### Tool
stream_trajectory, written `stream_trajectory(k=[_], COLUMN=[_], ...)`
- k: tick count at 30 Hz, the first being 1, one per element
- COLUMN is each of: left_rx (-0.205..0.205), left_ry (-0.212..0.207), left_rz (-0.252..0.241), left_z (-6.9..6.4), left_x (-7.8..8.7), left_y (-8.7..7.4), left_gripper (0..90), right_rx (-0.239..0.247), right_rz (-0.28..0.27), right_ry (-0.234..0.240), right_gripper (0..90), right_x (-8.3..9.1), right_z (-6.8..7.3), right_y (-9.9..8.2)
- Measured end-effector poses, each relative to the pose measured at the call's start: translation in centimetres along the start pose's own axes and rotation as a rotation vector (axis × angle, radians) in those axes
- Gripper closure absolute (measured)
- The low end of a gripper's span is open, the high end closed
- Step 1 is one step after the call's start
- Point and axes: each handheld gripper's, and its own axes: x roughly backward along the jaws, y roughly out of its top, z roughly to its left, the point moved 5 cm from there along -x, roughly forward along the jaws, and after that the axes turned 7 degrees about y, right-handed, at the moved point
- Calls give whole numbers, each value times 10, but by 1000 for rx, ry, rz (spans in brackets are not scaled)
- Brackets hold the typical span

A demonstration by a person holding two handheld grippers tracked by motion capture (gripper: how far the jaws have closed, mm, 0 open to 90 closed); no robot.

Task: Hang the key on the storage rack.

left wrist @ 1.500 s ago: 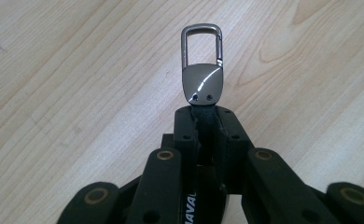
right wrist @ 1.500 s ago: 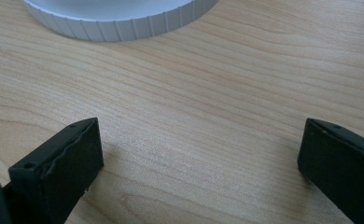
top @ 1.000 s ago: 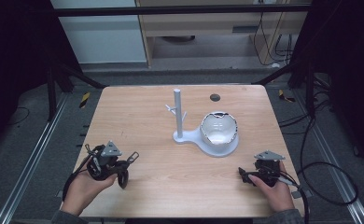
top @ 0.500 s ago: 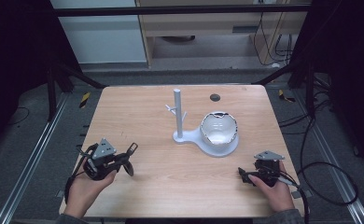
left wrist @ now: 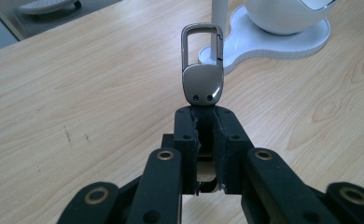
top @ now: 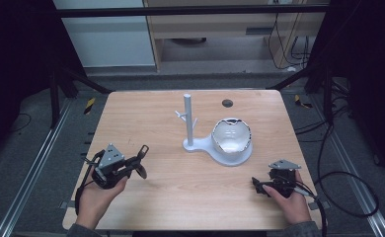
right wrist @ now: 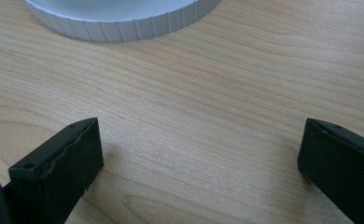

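Wooden bench (top: 146,123) is carrying our white stand (top: 188,121) mid-bench; our left claw (left wrist: 203,116) is already gripping the carabiner (left wrist: 202,65), hanging still pending, right claw (right wrist: 199,154) gaping wide.

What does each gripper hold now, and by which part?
The left gripper holds a metal carabiner clip by its flat solid end, loop outward. The right gripper holds nothing.

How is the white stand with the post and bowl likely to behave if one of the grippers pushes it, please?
The white stand would probably slide rather than tip, since its flat base is wide. Its thin post with small pegs looks like stiff plastic, perhaps fragile. It is probably light.
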Motion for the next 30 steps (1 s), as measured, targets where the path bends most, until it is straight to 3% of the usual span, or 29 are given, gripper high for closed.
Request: stream_trajectory(k=[5, 11, 17, 20, 23, 30], left_rx=[3, 0, -12, 4, -28, -45], left_ry=[3, 0, 0, 1, 14, 15], left_rz=[-21, -51, -56, -55, -37, -58], left_z=[-4, -13, -18, -21, -23, -29], left_x=[-2, -7, -8, -8, -10, -12], left_y=[10, 33, 49, 57, 67, 82], left_gripper=[803, 803, 802, 803, 803, 803], right_rx=[-9, -11, -9, -16, -17, -9], right_rz=[1, -1, 0, 0, 0, -1], right_ry=[-4, 0, -3, -6, -5, -6], right_gripper=[4, 4, 4, 4, 4, 4], right_x=[0, 1, 0, 0, -1, -2], right_z=[1, 1, 0, -1, -1, -2], right_y=[0, 0, 0, 1, 1, 2])
